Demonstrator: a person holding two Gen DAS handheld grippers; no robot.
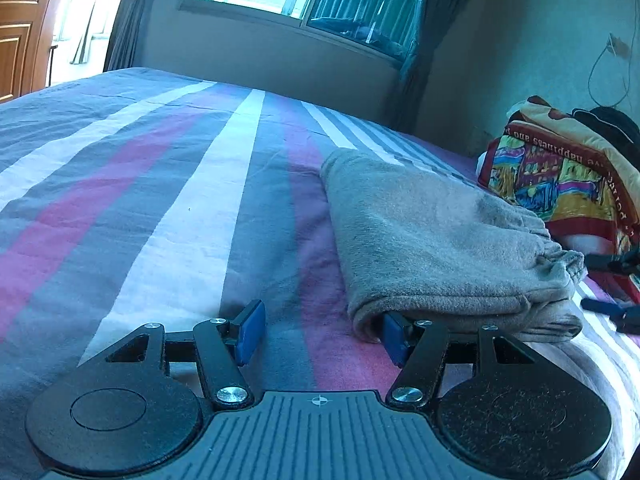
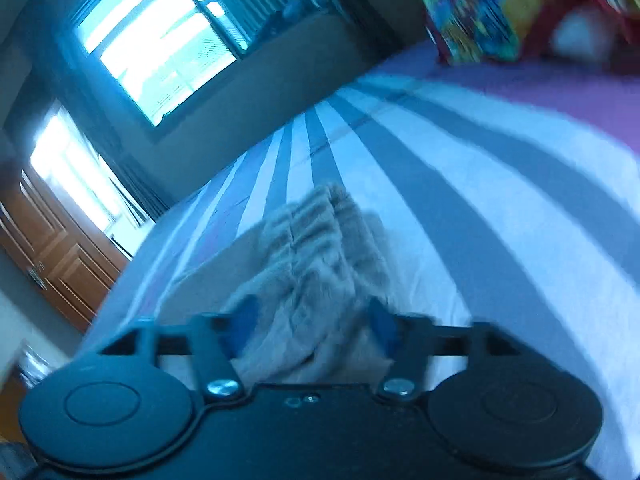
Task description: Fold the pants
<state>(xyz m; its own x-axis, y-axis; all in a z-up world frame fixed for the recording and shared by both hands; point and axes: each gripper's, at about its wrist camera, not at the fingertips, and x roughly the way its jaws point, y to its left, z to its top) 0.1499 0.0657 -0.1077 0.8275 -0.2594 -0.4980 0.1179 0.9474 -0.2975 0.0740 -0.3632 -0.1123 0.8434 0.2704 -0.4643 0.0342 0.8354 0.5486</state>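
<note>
Grey fleece pants (image 1: 432,240) lie folded into a thick bundle on the striped bed, at the right of the left wrist view. My left gripper (image 1: 320,330) is open and empty, low over the sheet; its right finger touches the near folded edge of the pants. The right gripper (image 1: 612,288) shows at the far right, open, by the gathered waistband. In the blurred right wrist view, my right gripper (image 2: 312,326) is open with the gathered end of the pants (image 2: 316,248) between its fingers, not pinched.
The bed (image 1: 160,200) has grey, white and pink stripes. A colourful folded blanket (image 1: 560,176) lies beyond the pants at the right, also in the right wrist view (image 2: 500,8). A window and curtains stand behind; a wooden door (image 1: 20,28) is at the left.
</note>
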